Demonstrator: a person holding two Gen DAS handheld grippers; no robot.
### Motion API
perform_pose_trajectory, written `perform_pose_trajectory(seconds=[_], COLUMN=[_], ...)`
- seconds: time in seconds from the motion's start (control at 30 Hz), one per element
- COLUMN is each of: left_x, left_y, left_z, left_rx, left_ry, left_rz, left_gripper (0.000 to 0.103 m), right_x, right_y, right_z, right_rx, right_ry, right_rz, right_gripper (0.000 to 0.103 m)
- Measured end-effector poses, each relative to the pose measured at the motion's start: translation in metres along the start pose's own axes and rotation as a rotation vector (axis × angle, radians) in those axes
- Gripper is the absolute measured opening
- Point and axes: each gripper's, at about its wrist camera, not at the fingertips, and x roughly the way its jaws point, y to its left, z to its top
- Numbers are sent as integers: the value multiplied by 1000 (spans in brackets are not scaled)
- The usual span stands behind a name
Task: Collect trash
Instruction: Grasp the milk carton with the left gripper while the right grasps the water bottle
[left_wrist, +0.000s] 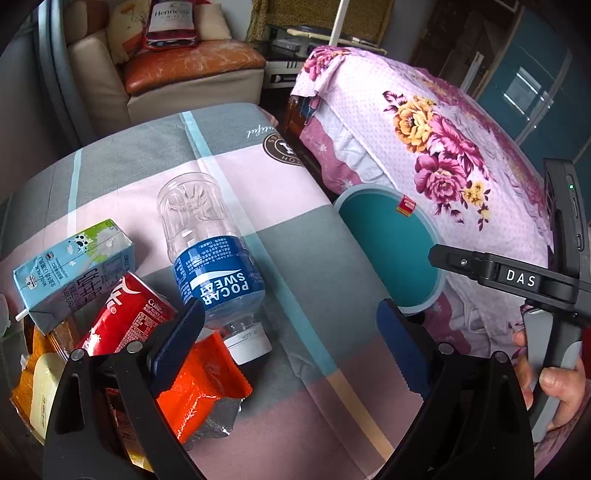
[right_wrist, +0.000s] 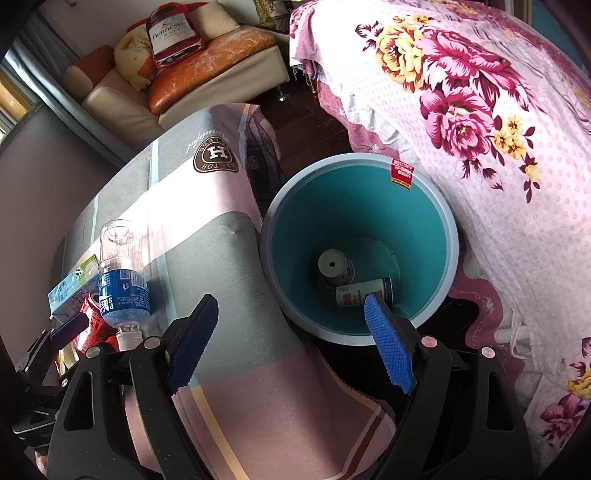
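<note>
Over bedspread (left_wrist: 295, 258), both tongs agape

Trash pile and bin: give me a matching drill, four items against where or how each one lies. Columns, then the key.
Items
1. Pocari Sweat bottle
2. milk carton
3. orange wrapper
4. small can

Places
A. torn open, under the left gripper's near finger
B. at the bottom of the teal bin
C. lying on the checked cloth, white cap toward the camera
D. at the far left of the pile, white straw sticking out

Pairs: 1-C, 2-D, 3-A, 4-B
</note>
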Motion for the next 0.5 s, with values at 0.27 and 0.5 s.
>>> perform_pose_trajectory(seconds=[0.27, 0.5], left_x=[-33, -53], left_y=[55, 98], left_z=[-11, -19], left_rx=[-69, -121], left_ry=[-45, -70], left_rz=[43, 71], left_gripper=[95, 95], right_x=[-4, 3], right_y=[47, 95], right_z=[-8, -12], right_rx=[-80, -174], right_ry=[17, 49], right_rz=[0, -4], right_gripper=[79, 83])
